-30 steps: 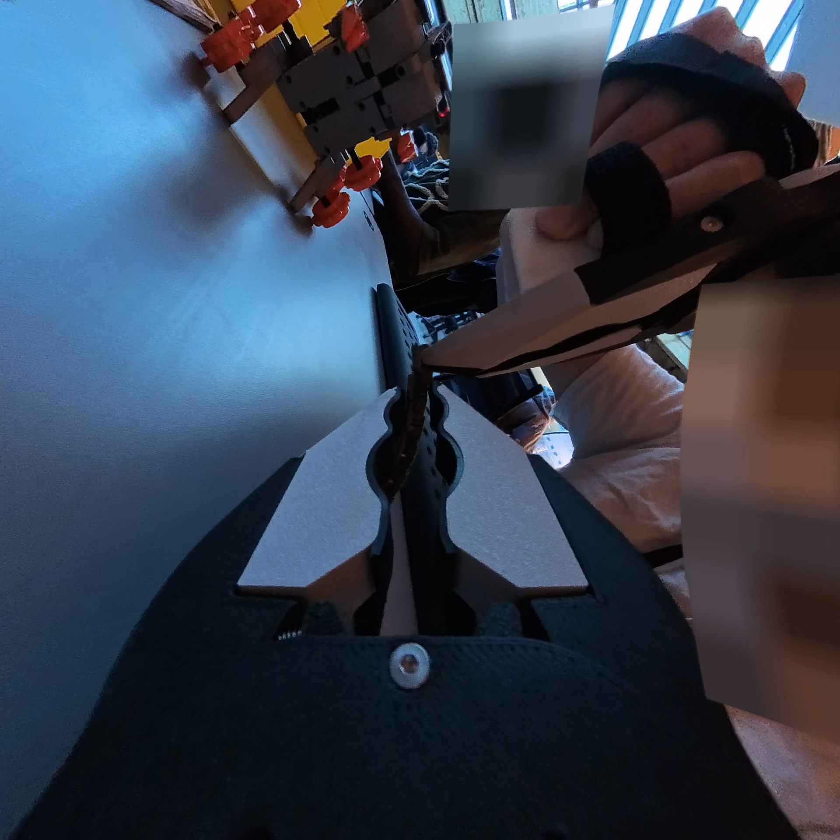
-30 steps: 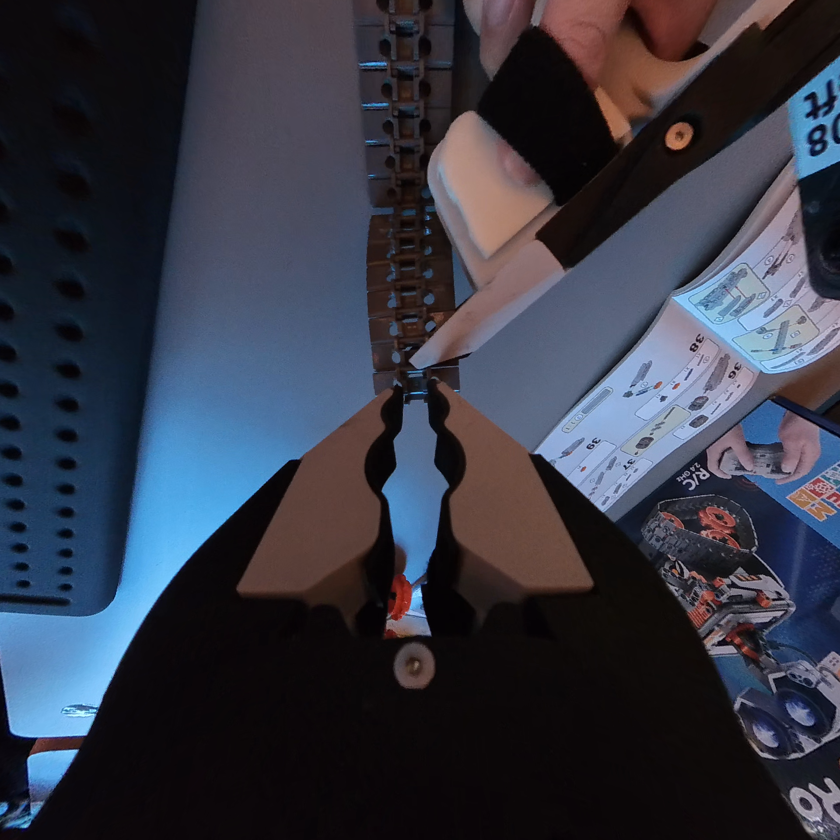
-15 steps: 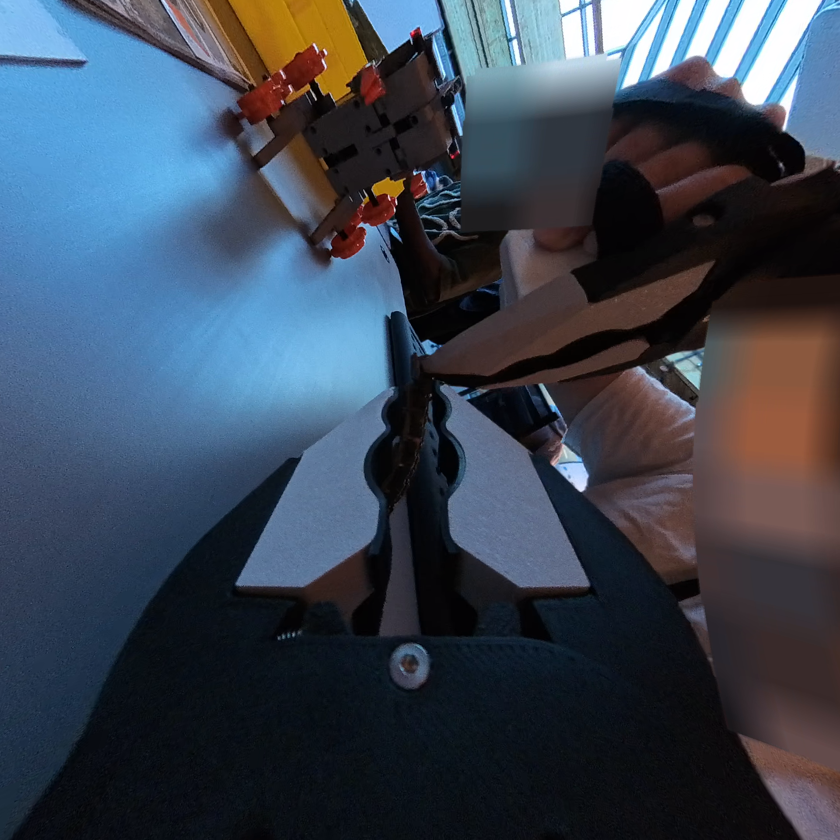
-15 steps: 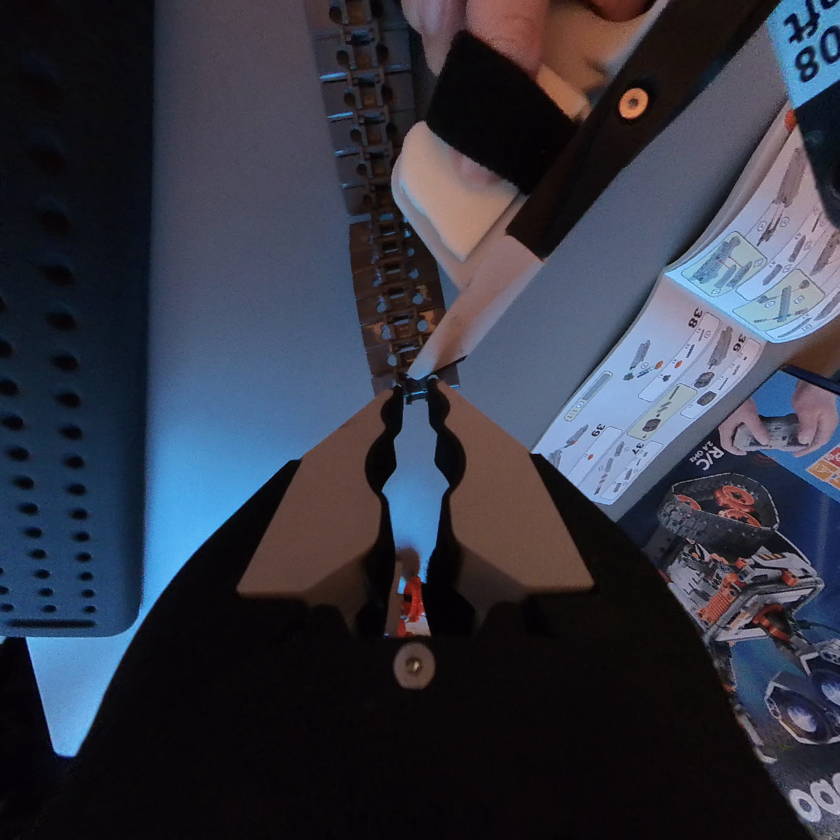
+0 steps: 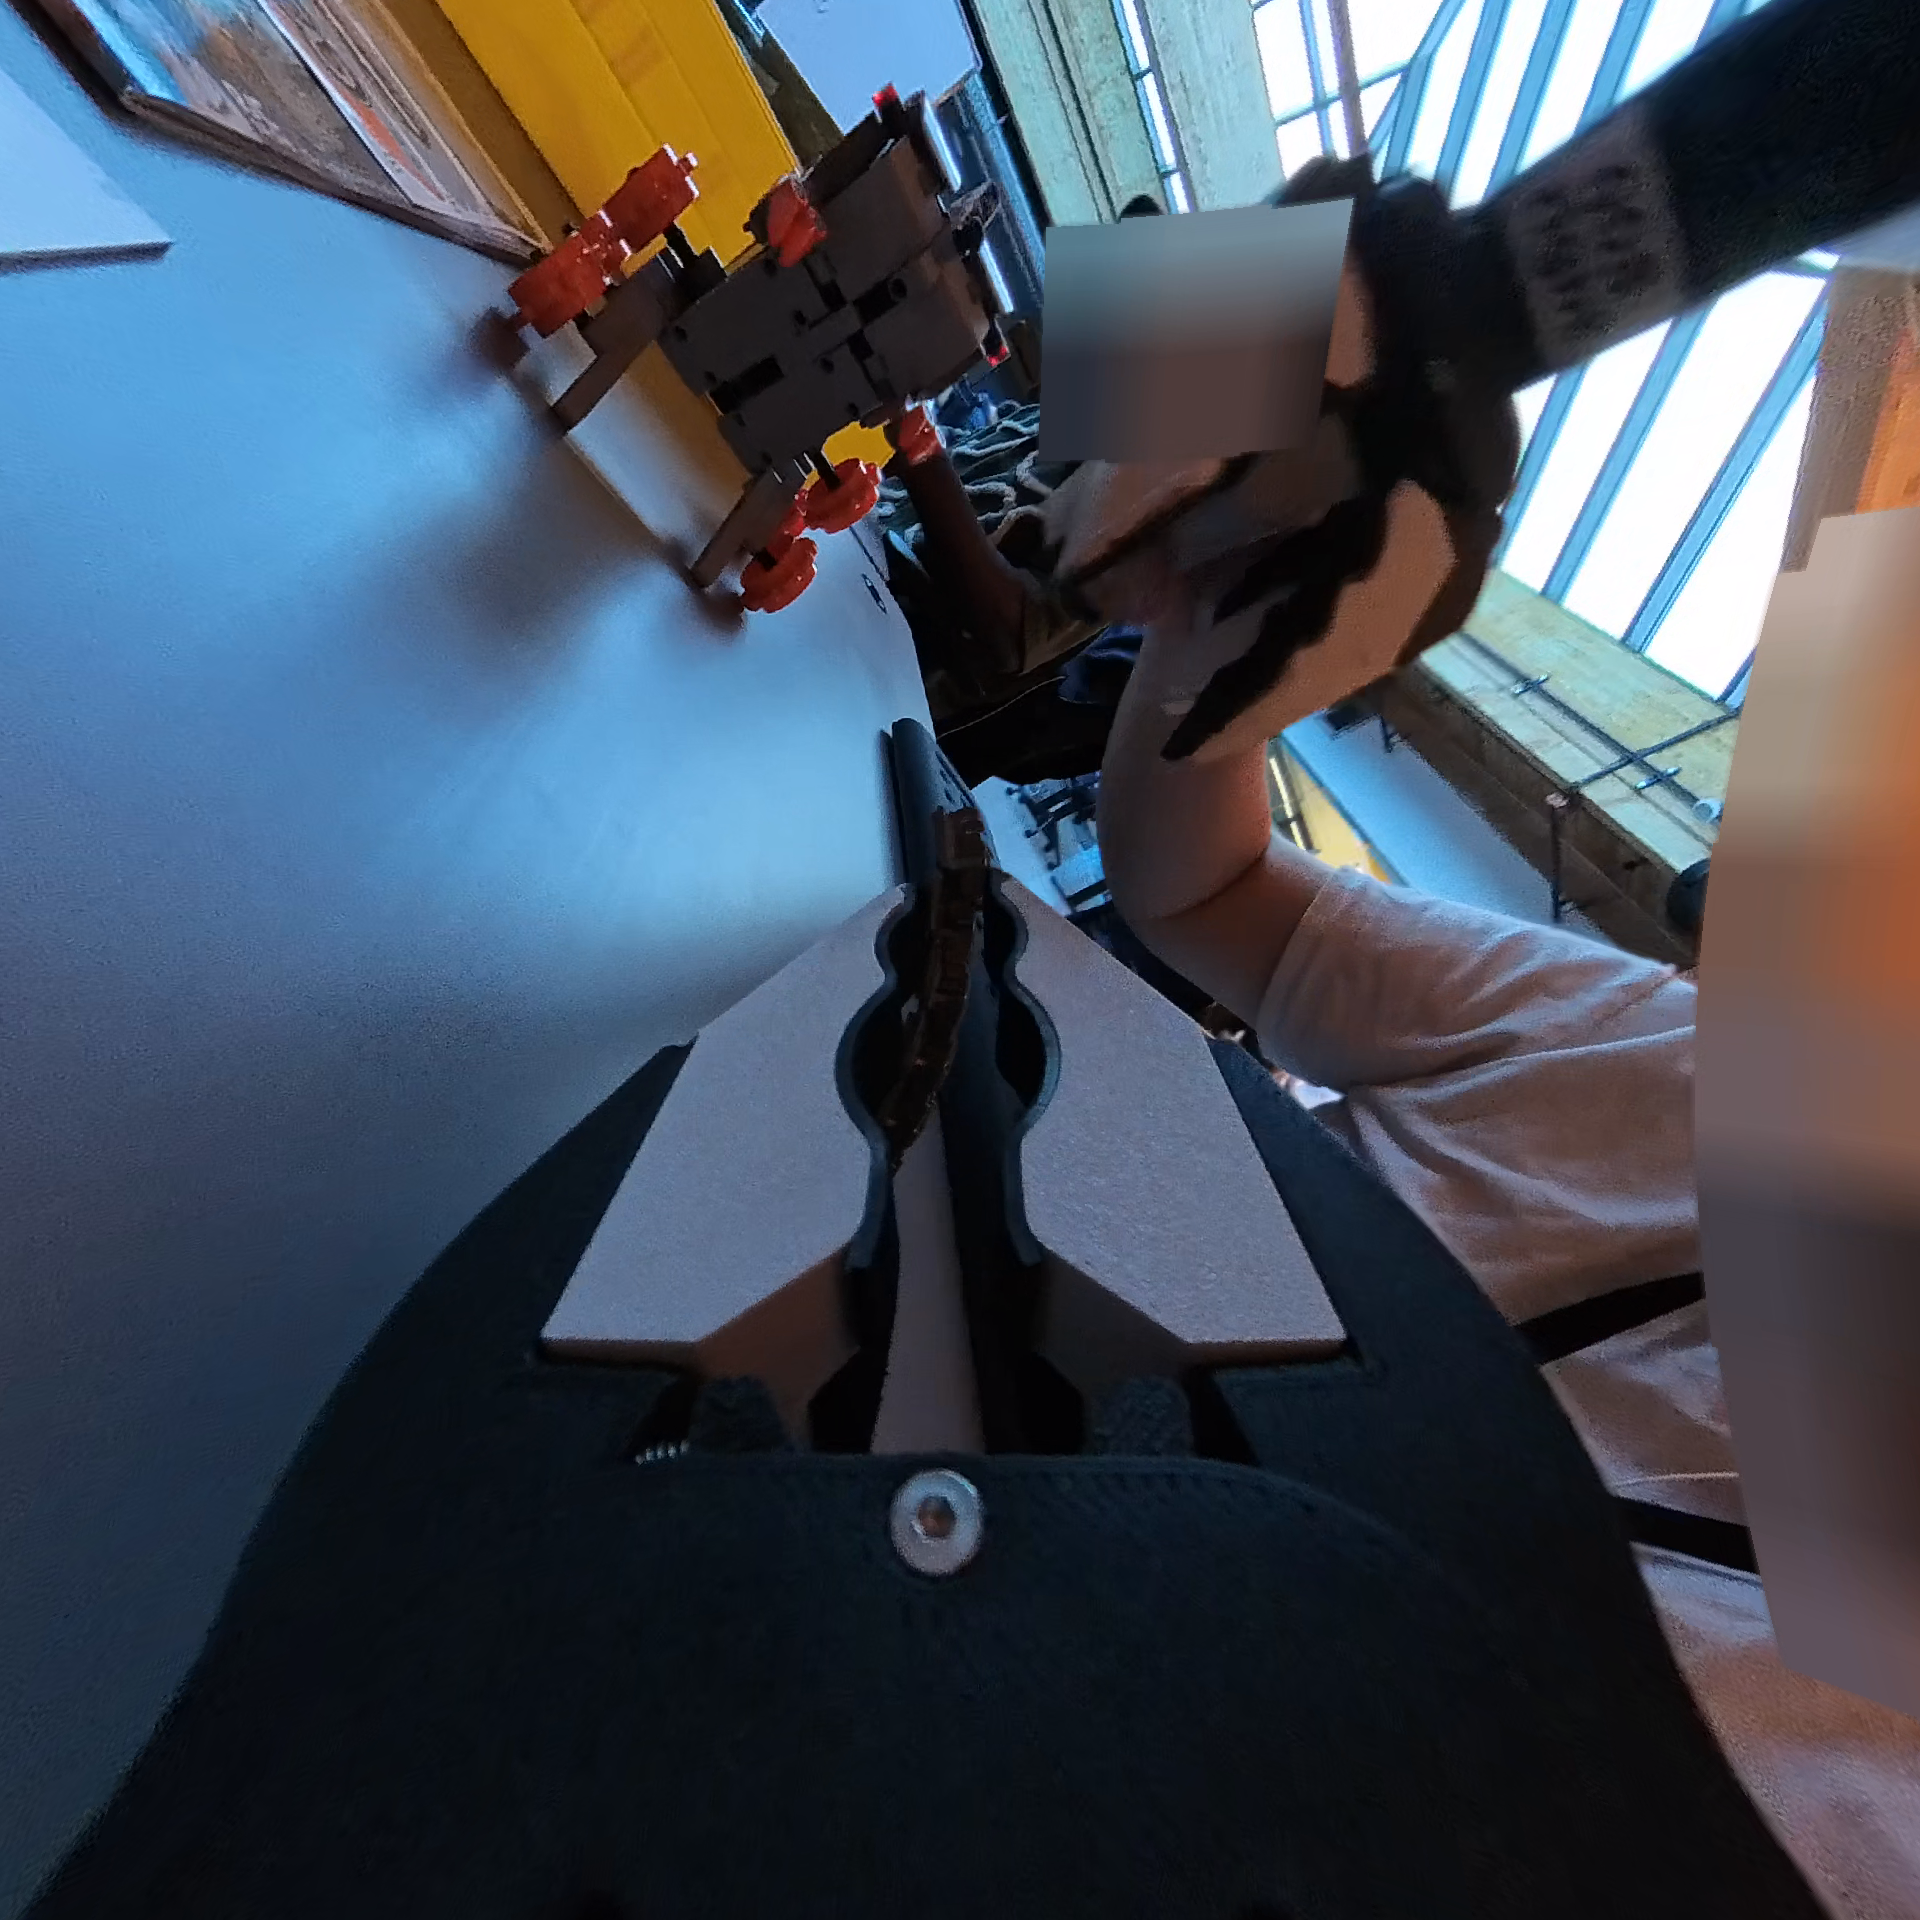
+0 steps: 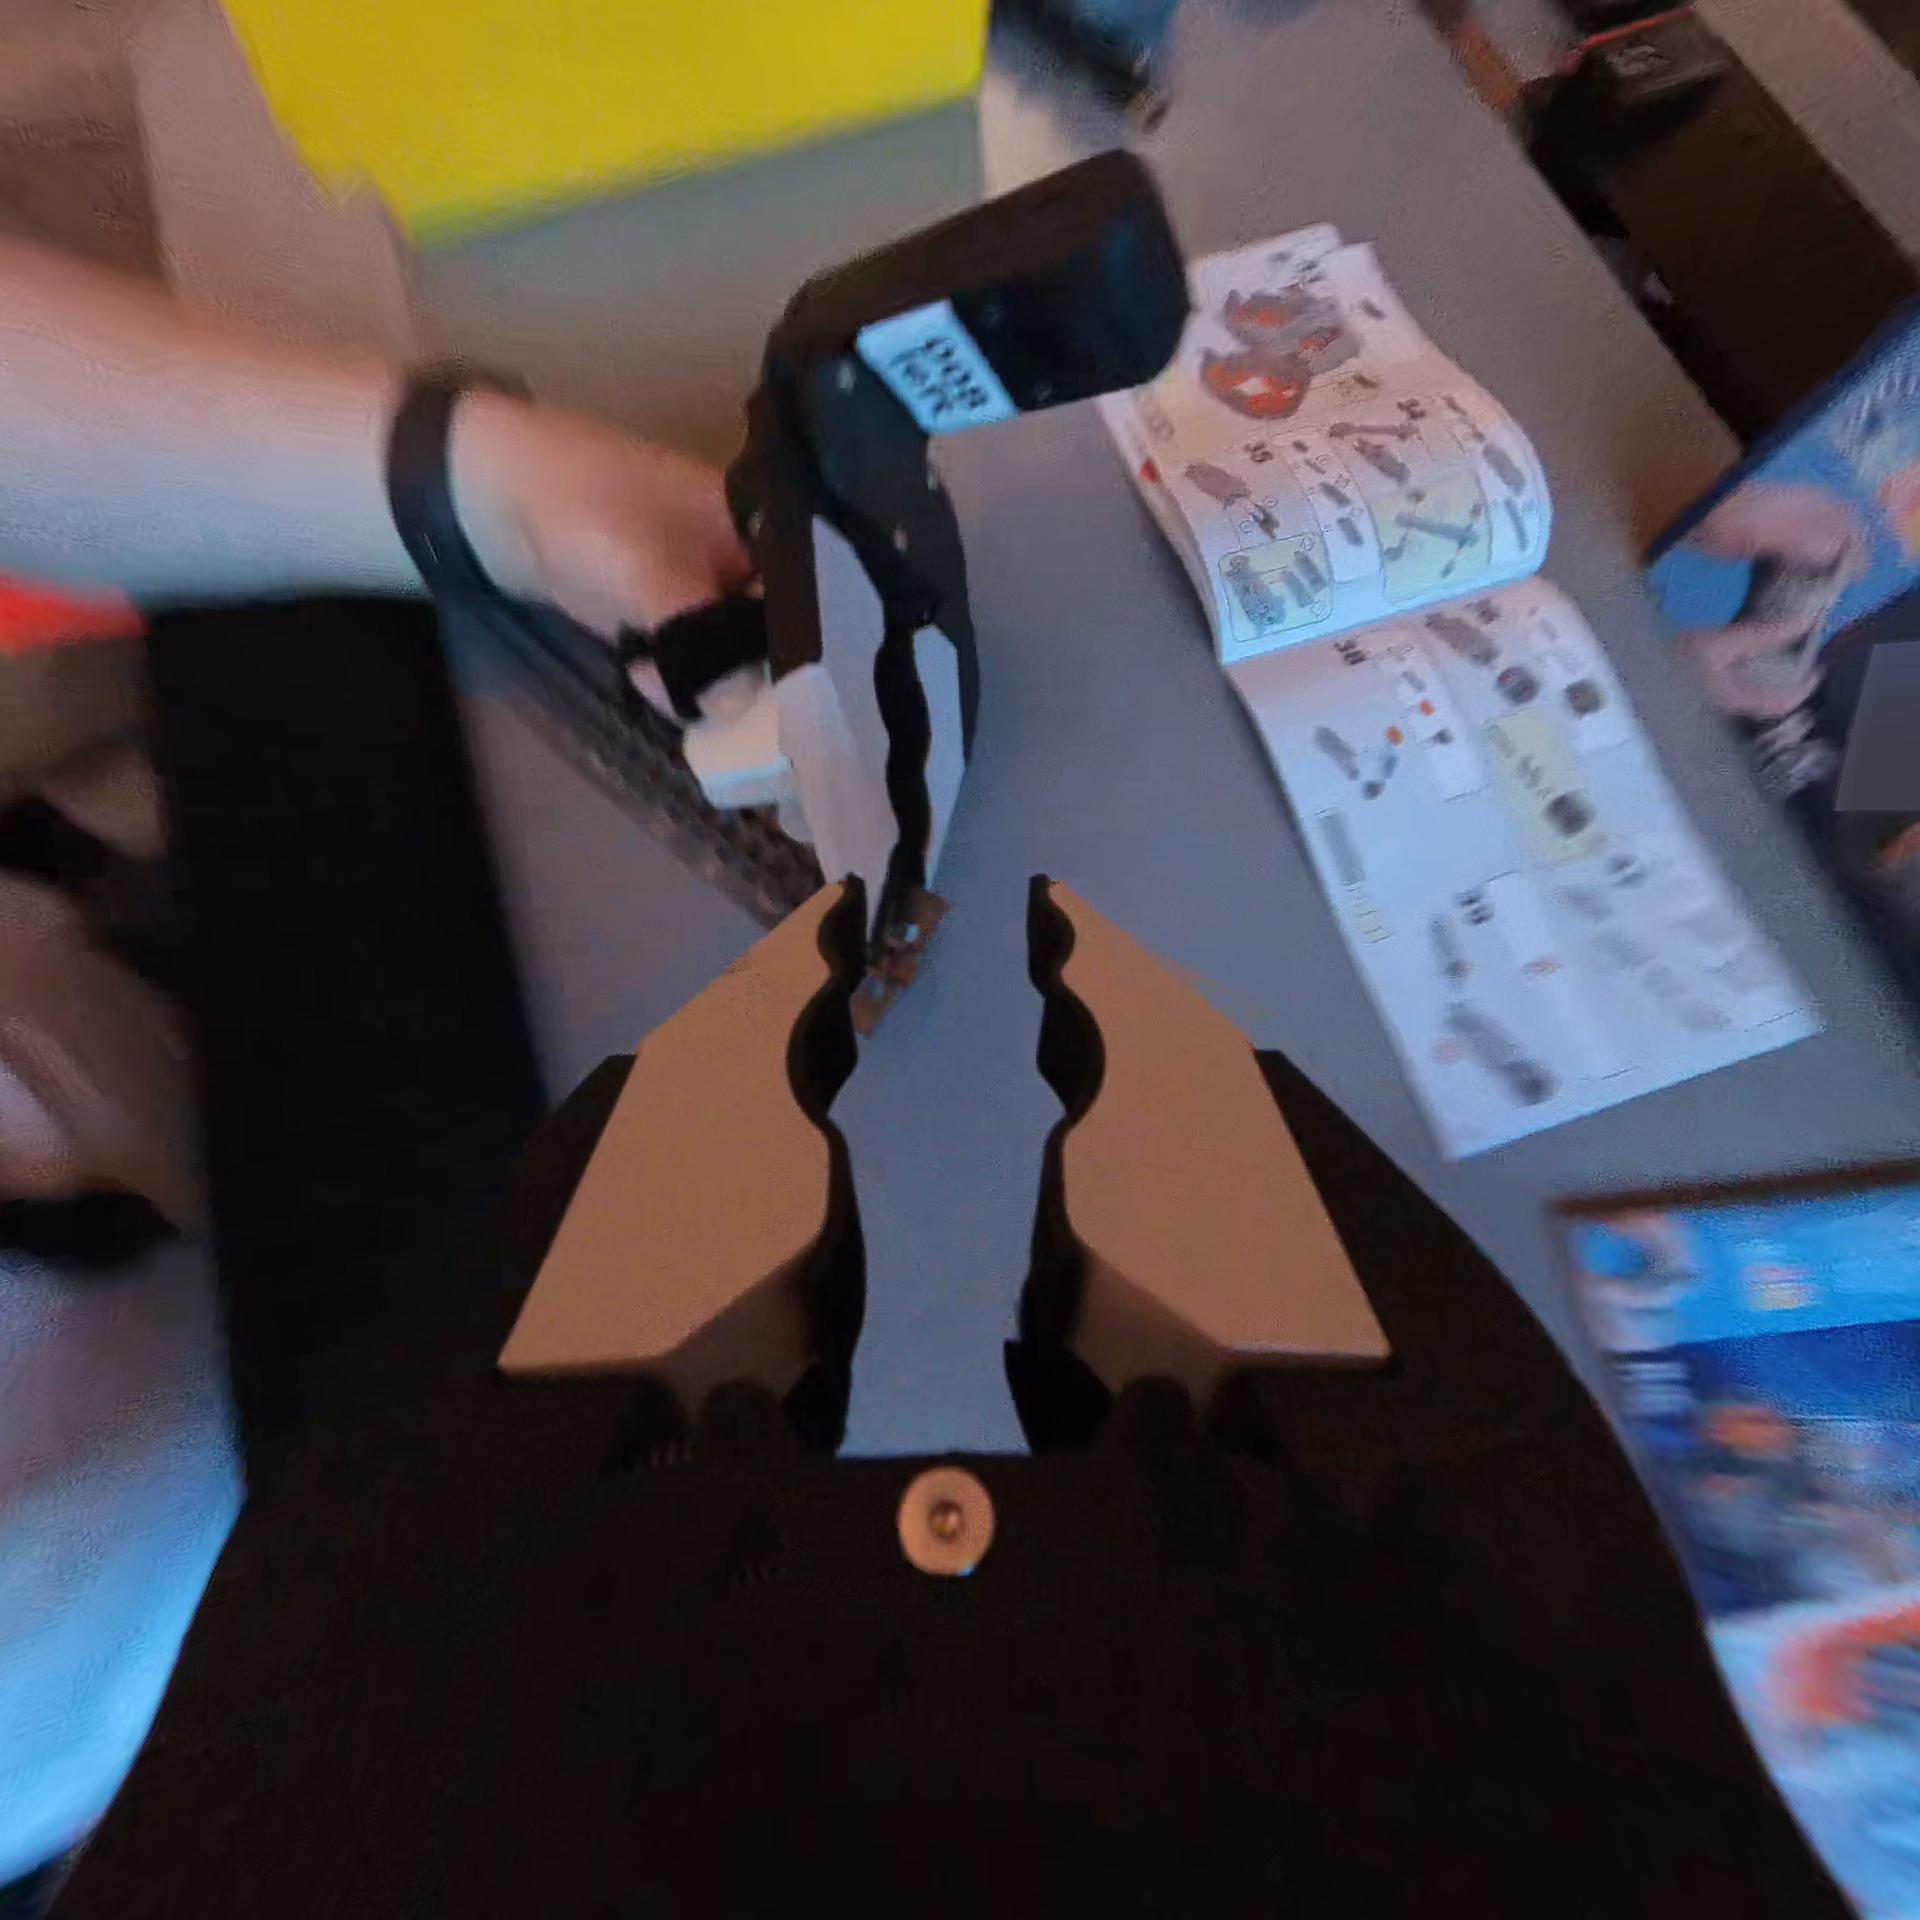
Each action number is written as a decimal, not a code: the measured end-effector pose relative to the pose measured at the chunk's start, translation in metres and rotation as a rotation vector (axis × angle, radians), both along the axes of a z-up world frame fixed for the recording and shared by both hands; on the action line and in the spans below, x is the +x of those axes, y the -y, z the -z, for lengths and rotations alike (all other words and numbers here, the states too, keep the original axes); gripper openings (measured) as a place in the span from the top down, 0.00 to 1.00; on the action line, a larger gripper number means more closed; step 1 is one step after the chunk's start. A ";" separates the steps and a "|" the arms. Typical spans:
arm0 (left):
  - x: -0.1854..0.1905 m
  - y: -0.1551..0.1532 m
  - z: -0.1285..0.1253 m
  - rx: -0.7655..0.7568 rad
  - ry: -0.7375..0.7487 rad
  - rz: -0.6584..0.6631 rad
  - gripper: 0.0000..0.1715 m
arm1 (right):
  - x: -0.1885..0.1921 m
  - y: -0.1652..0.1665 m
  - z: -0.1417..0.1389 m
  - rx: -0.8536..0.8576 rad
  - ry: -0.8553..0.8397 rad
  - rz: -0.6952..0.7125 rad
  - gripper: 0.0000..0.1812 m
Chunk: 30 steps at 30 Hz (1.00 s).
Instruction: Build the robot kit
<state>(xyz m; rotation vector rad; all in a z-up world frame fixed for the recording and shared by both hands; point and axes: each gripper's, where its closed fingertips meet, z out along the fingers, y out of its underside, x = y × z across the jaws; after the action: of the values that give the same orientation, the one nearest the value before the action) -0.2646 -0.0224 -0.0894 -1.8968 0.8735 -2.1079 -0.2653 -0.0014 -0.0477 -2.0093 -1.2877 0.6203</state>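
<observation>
My left gripper [image 5: 951, 904] is shut on a dark linked track chain [image 5: 940, 987], which runs up between its fingers and on past the tips. In the blurred right wrist view the left gripper [image 6: 904, 883] pinches the chain's end [image 6: 899, 961], and the rest of the chain [image 6: 675, 769] trails off to the left. My right gripper [image 6: 948, 894] is open and empty, with its left fingertip [image 6: 847, 904] beside the chain end. In the left wrist view the right gripper [image 5: 1236, 675] is raised, well apart from the chain.
A dark grey brick-built vehicle body with orange wheels [image 5: 800, 322] stands on the grey table [image 5: 364, 727] near a yellow box [image 5: 623, 114]. An open instruction booklet [image 6: 1455, 675] and a blue toy box [image 6: 1766, 1403] lie to the right. A dark perforated panel [image 6: 312, 987] lies to the left. My hands' fingertips stand some 5 centimetres from each other. The dark perforated panel [image 6: 312, 987] is about equally far from each gripper, around 20 centimetres.
My right gripper has let go of the chain end, opened and pulled up and away. My left gripper keeps its grip on the chain.
</observation>
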 end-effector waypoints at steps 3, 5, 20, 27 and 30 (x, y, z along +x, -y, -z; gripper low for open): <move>0.001 0.003 -0.002 0.077 -0.006 0.003 0.95 | 0.005 0.010 0.022 -0.218 -0.216 0.131 0.77; 0.001 0.005 -0.001 0.106 -0.014 0.000 0.95 | 0.003 0.015 0.040 -0.348 -0.292 0.176 0.70; 0.003 -0.003 0.007 0.030 -0.041 -0.042 0.95 | -0.002 0.018 0.053 -0.531 -0.480 0.192 0.96; 0.002 -0.006 0.010 0.061 -0.055 -0.091 0.96 | -0.002 0.014 0.056 -0.594 -0.483 0.223 0.96; 0.002 -0.008 0.012 0.090 -0.069 -0.121 0.96 | -0.002 0.012 0.058 -0.578 -0.458 0.238 0.96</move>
<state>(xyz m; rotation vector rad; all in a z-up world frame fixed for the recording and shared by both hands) -0.2623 -0.0143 -0.1011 -1.9350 0.8302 -1.9119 -0.2675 -0.0133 -0.1055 -2.2298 -0.6227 1.3543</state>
